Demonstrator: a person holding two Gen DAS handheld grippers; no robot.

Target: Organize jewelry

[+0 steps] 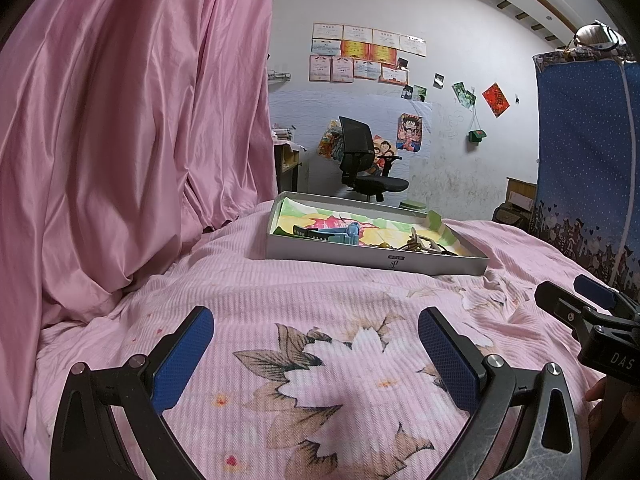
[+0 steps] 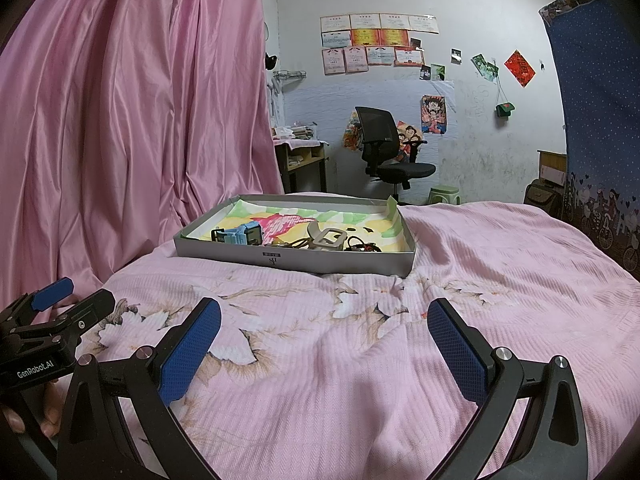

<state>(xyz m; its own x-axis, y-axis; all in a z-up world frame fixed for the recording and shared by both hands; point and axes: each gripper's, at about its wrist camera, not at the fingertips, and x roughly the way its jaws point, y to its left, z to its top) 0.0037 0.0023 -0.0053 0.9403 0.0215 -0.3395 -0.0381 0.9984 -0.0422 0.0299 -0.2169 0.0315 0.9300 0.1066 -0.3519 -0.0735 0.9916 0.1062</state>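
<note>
We hold both grippers low over a pink floral bedspread [image 2: 360, 360], side by side and apart from each other. Our left gripper [image 1: 316, 344] has its jaws spread wide with nothing between them, only the bedspread beneath; our right gripper [image 2: 324, 336] is likewise spread wide and empty. Each shows at the edge of the other's view. Ahead of both, well apart from the fingertips, a shallow grey box [image 2: 296, 258] lies on the bedspread, lined with a bright printed sheet. The jewelry sits inside it: a blue watch [image 2: 240, 235] toward the left, a beige clip [image 2: 326, 238] near the middle, and a dark tangle of small pieces [image 2: 362, 246] just right of the clip, too small to tell apart. From the left view the watch [image 1: 340, 234] lies left of the tangle, which sits by the box's near wall [image 1: 376, 258]. A pink curtain [image 1: 120, 140] hangs on the left, touching the bedspread. Behind the box stand a black chair [image 2: 384, 148] and a wall with certificates [image 2: 376, 38].
</note>
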